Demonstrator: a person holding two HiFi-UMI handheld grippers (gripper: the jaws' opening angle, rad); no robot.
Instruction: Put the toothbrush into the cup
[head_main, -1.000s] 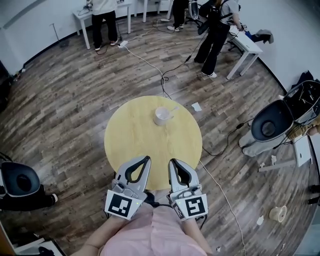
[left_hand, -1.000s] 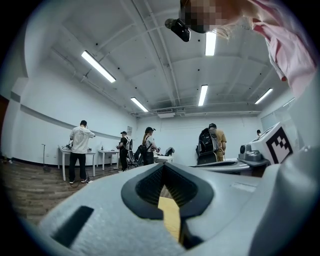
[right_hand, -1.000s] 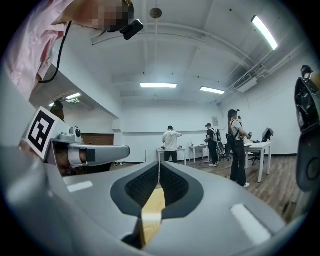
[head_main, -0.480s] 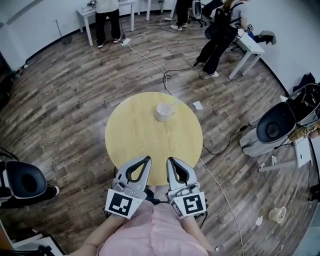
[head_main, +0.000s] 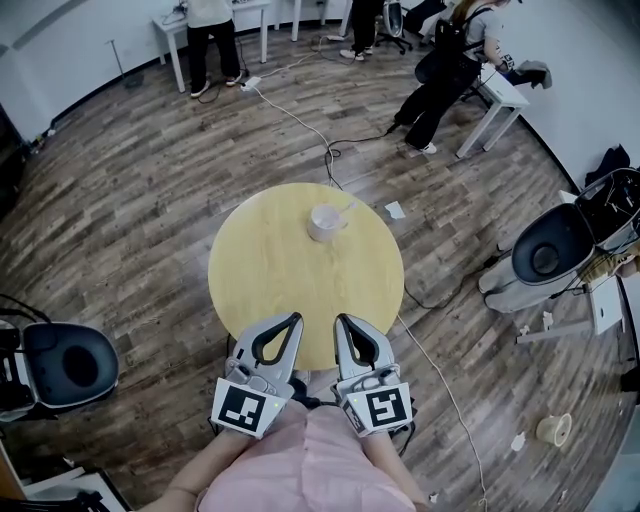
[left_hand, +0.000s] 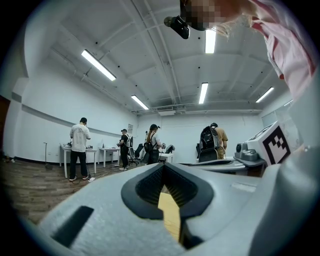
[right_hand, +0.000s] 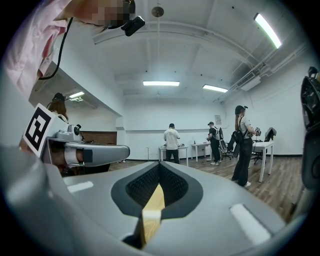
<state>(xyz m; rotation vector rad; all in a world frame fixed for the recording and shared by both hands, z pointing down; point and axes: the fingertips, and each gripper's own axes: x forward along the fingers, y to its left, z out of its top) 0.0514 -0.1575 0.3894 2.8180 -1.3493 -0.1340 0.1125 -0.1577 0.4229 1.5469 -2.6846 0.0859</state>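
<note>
— Where is the toothbrush (head_main: 345, 208)?

— In the cup (head_main: 322, 222); its thin pale handle leans out over the rim, toward the far right; the head is too small to make out.

— And the cup?

— Upright on the round yellow counter (head_main: 270, 275), near the far edge, a little right of the middle; nothing else lies on the counter.

— The grippers?

— Both at the near edge, side by side, well apart from the cup; the left gripper (head_main: 291, 320) has its jaws clenched tip to tip, with nothing between them; the right gripper (head_main: 343, 322) likewise, clenched on nothing.

— Around the counter?

— Wood floor (head_main: 130, 200); a pale cable (head_main: 300, 125) runs away from the far edge; people stand at white desks (head_main: 495, 95) further off.
</note>
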